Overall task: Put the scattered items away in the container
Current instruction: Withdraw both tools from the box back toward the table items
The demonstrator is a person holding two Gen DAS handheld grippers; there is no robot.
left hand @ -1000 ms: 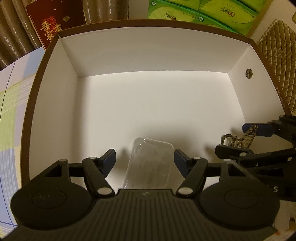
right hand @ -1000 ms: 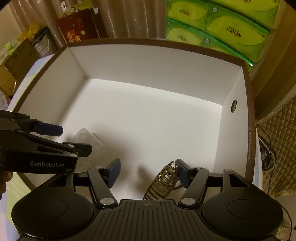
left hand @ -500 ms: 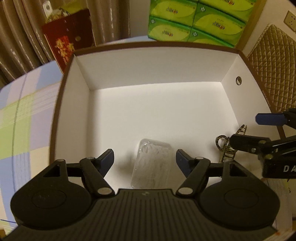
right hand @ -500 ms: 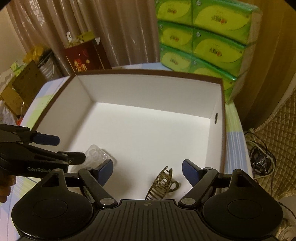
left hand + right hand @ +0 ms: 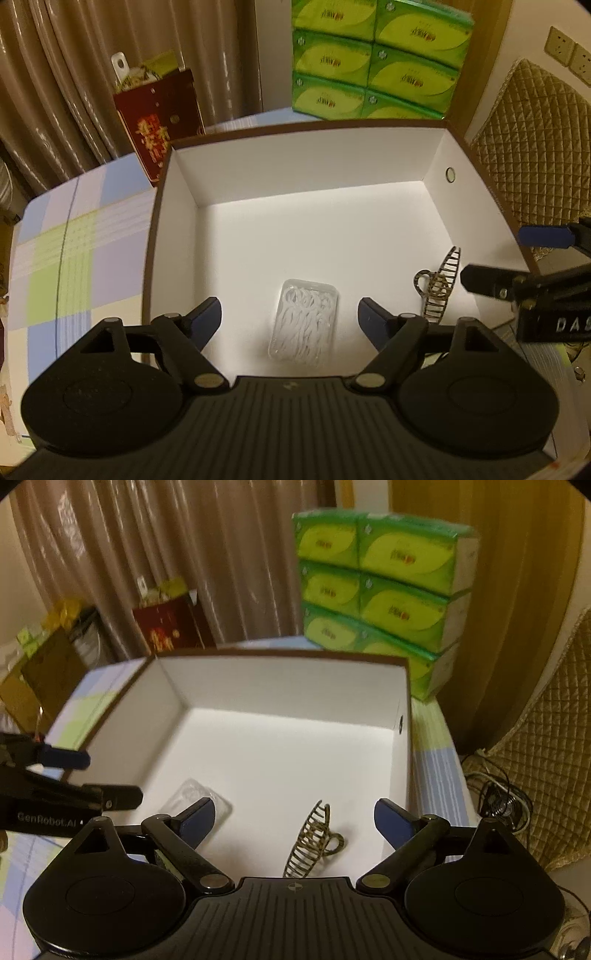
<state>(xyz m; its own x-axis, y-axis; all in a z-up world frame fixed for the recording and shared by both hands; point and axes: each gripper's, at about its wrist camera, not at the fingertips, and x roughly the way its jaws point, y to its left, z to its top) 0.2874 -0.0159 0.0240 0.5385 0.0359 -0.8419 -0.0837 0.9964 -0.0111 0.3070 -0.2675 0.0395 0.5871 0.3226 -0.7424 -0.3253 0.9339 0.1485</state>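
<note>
A white box with a brown rim (image 5: 295,129) (image 5: 280,653) stands on the checked tablecloth. On its floor lie a clear plastic case of white picks (image 5: 304,325) (image 5: 192,797) and a bronze hair claw clip (image 5: 439,288) (image 5: 314,840). My left gripper (image 5: 290,319) is open and empty, above the box's near side over the clear case. My right gripper (image 5: 295,818) is open and empty, above the claw clip. Each gripper shows at the edge of the other's view: the right one (image 5: 517,262), the left one (image 5: 85,779).
A stack of green tissue packs (image 5: 373,59) (image 5: 380,590) stands behind the box. A dark red gift bag (image 5: 159,122) (image 5: 170,627) stands at the back left by the curtains. A quilted chair (image 5: 532,147) is at the right, with cables (image 5: 498,797) on the floor.
Both grippers have risen and drawn back from the box floor. The right gripper has opened wider and left the claw clip lying in the box. The clear case stays put.
</note>
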